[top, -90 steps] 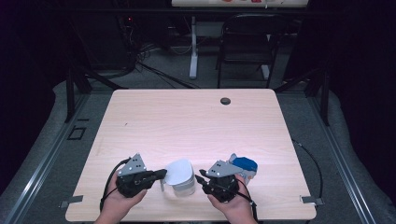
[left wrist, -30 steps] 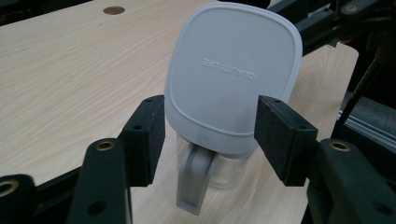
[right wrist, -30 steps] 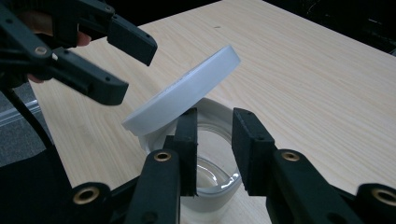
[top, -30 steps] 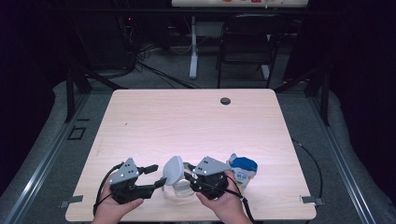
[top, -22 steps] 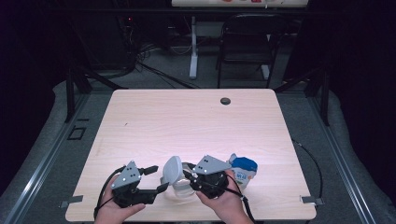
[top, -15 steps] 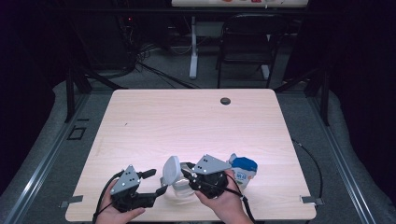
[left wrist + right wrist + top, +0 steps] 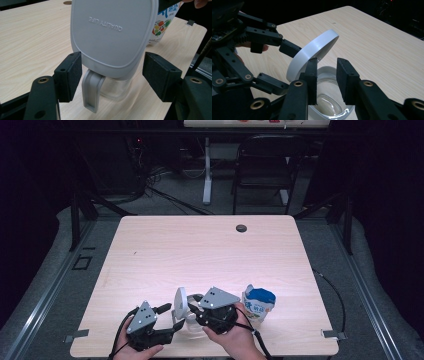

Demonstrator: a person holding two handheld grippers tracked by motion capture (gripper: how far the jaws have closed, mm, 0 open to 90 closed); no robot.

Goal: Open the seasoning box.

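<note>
L gripper [image 7: 112, 75]: jaws open, either side of white lid [image 7: 113, 35], not touching | R gripper [image 7: 327, 75]: clamped on rim of clear pitcher [image 7: 329, 105] | pitcher near front table [image 7: 210, 250] edge, lid tilted up, milk carton [image 7: 258, 302] beside

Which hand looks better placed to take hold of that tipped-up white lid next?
Probably the left. The left gripper already has its open fingers on either side of the white lid, not yet pressing it. The right gripper is busy steadying the clear jug at its rim.

Light wooden table [image 7: 165, 250] – clear container [image 7: 329, 105] near front edge, milk carton [image 7: 258, 302] just beside
</note>
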